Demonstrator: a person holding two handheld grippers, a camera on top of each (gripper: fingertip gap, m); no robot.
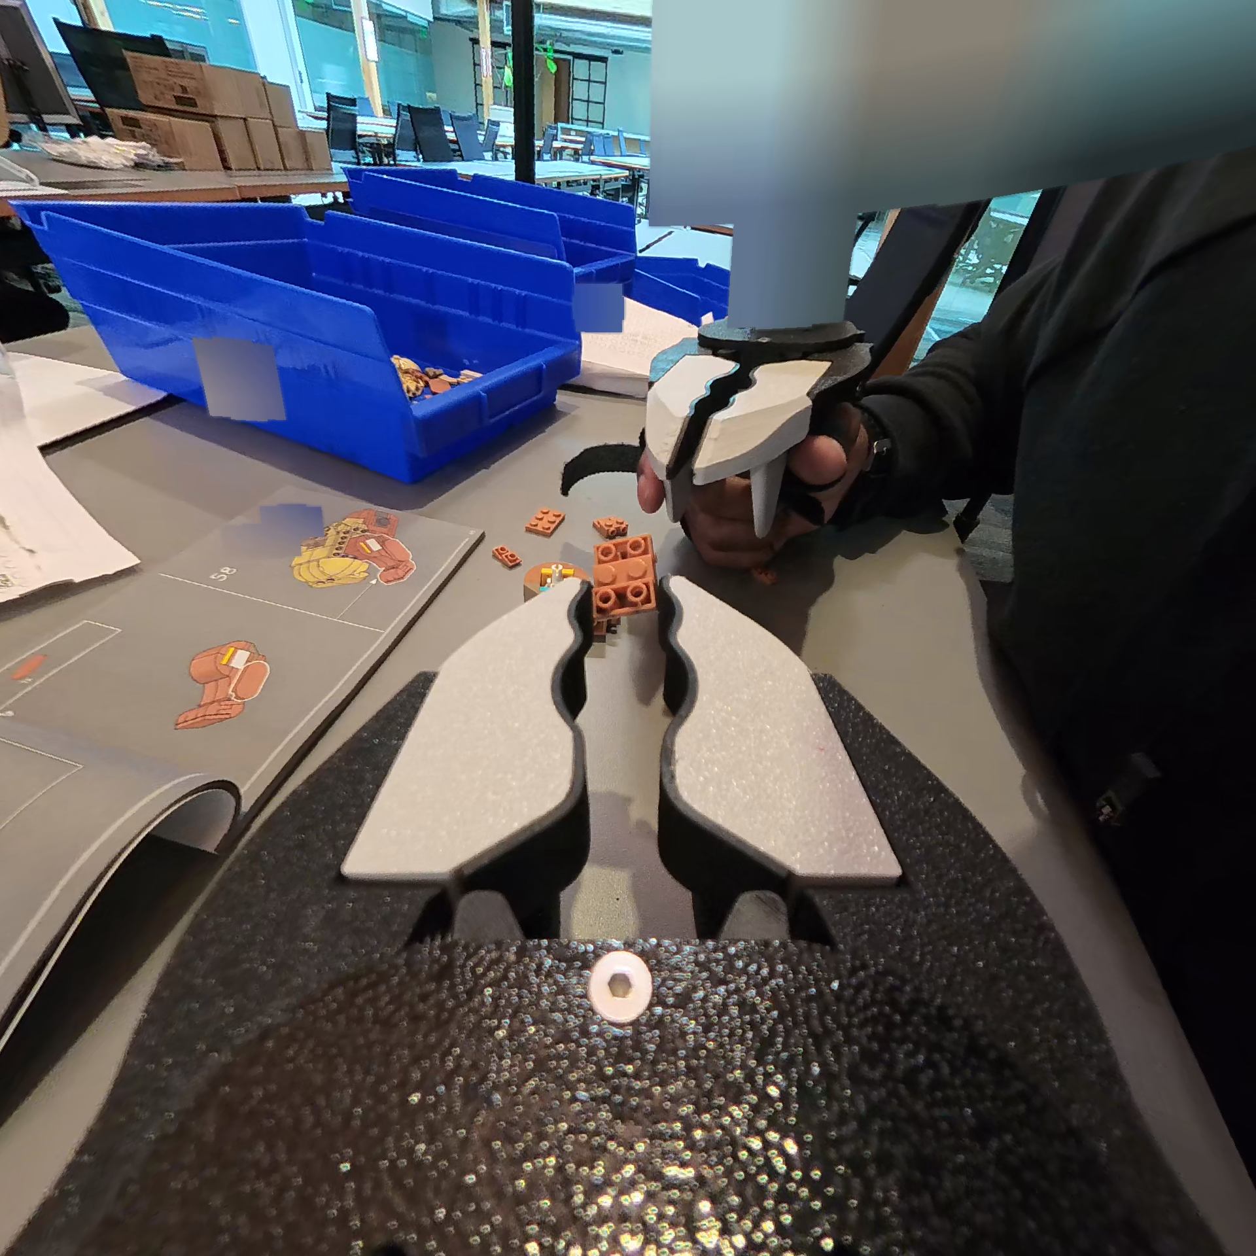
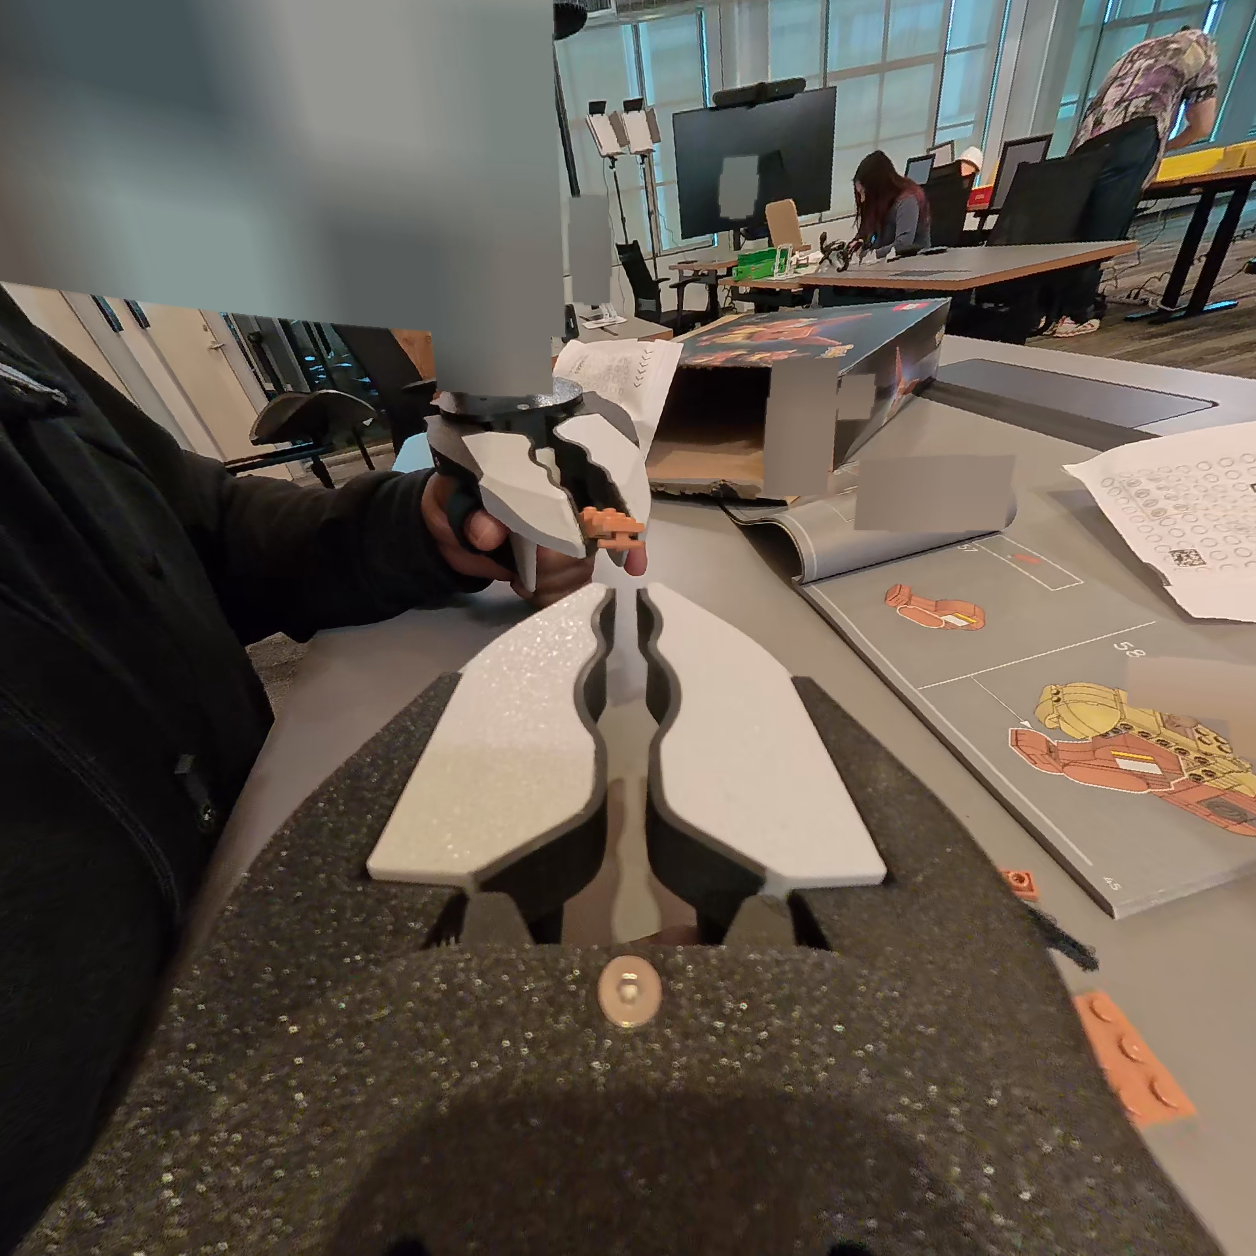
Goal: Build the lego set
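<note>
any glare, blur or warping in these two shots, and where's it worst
Left wrist view: speckled glare on the black mount; the blue bin bows with wide-angle warp; brick assembly in the left tool stays sharp. Right wrist view: loose orange plate near the edge smeared; instruction booklet stretched; soft shadow on the mount.

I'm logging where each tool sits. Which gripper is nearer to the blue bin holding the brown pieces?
Left. The left gripper sits just in front of the blue bin, clamping a brown brick assembly; the right gripper is off to the bin's side.
</note>
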